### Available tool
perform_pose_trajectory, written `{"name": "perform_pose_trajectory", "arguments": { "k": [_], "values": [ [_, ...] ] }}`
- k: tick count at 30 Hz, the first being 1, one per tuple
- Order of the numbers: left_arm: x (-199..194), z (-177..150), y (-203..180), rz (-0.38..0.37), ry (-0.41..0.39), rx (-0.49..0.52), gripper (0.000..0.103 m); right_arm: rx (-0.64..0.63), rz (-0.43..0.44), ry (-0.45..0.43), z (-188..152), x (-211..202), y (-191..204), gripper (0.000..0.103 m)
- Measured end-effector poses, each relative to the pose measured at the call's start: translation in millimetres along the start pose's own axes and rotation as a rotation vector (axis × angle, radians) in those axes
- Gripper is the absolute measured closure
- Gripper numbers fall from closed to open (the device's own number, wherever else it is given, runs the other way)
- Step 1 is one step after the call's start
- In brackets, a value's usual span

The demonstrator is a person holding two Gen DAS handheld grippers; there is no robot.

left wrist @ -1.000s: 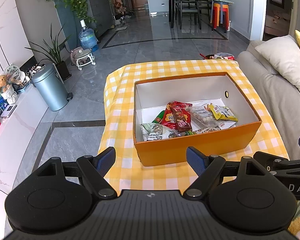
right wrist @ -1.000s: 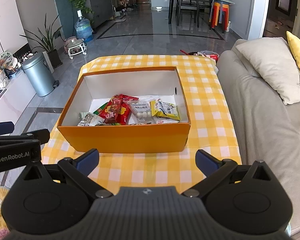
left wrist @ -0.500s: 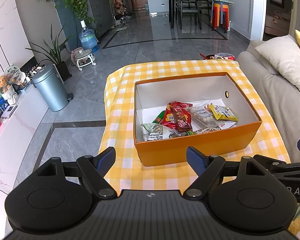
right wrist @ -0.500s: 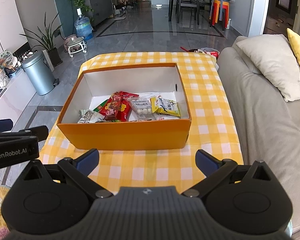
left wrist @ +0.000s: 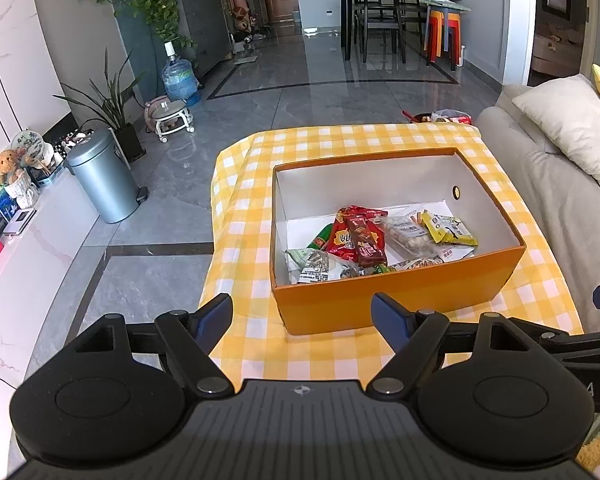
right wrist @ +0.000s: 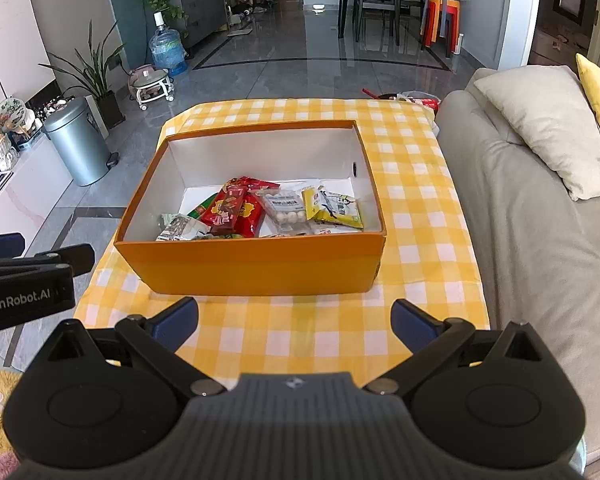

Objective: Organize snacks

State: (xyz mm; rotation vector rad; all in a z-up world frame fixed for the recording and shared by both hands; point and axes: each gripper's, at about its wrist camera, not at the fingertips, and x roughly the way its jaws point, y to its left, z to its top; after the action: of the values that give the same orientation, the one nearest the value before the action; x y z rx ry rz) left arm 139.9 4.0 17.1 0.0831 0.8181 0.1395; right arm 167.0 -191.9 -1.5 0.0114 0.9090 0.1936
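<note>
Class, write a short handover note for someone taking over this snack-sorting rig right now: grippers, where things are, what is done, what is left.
Left gripper: open, empty, short of the orange box.
Right gripper: open, empty, also short of the box.
Snack packets lie in a loose pile inside the box on the checked tablecloth; none on the cloth.
Done: snacks are boxed.
Left: perhaps tidying the pile.

A table in yellow checked cloth bears an orange box.

Right gripper slightly nearer the orange box
</note>
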Motion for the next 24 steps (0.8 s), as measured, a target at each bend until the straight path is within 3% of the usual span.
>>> {"name": "perform_pose_trajectory", "arguments": {
  "k": [24],
  "values": [
    [-0.7,-0.1,5.3,-0.001,-0.01,0.0,0.011,-0.011,0.004,0.024,-0.1,4.7,4.3,0.004]
  ]
}}
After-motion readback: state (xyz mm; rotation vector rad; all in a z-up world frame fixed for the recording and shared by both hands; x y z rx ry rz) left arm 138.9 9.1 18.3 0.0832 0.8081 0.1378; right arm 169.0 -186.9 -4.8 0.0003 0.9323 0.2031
